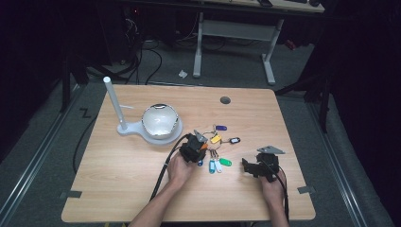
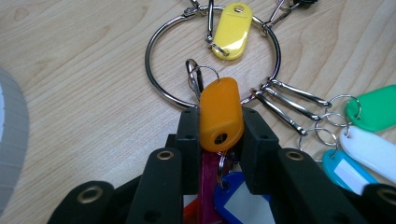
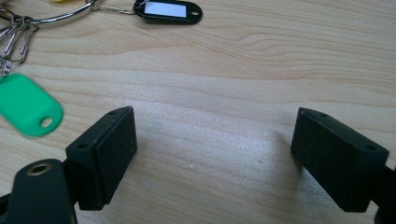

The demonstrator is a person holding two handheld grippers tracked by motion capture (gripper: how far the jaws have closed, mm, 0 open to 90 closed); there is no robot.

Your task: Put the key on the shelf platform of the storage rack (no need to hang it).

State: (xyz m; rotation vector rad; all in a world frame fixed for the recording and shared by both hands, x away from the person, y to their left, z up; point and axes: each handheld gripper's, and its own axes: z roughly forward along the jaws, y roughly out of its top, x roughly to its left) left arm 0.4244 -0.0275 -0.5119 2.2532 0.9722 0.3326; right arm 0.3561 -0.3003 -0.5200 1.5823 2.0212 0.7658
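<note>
- The wooden table (image 1: 118, 189) carries a white lamp (image 1: 156, 122) at its left and a bunch of key tags near the middle.
- The big metal ring (image 2: 161, 88) lies flat with the tags fanned around it.
- The left gripper (image 2: 219, 126) pinches the orange tag (image 2: 220, 116) between narrow jaws.
- The right gripper (image 3: 215, 154) hovers wide apart over bare wood, near the green tag (image 3: 25, 105).

On the wooden table (image 1: 142, 189), the left gripper (image 1: 196, 147) meets a bunch of coloured key tags (image 1: 218, 146); the right gripper (image 1: 253, 168) sits apart.
</note>
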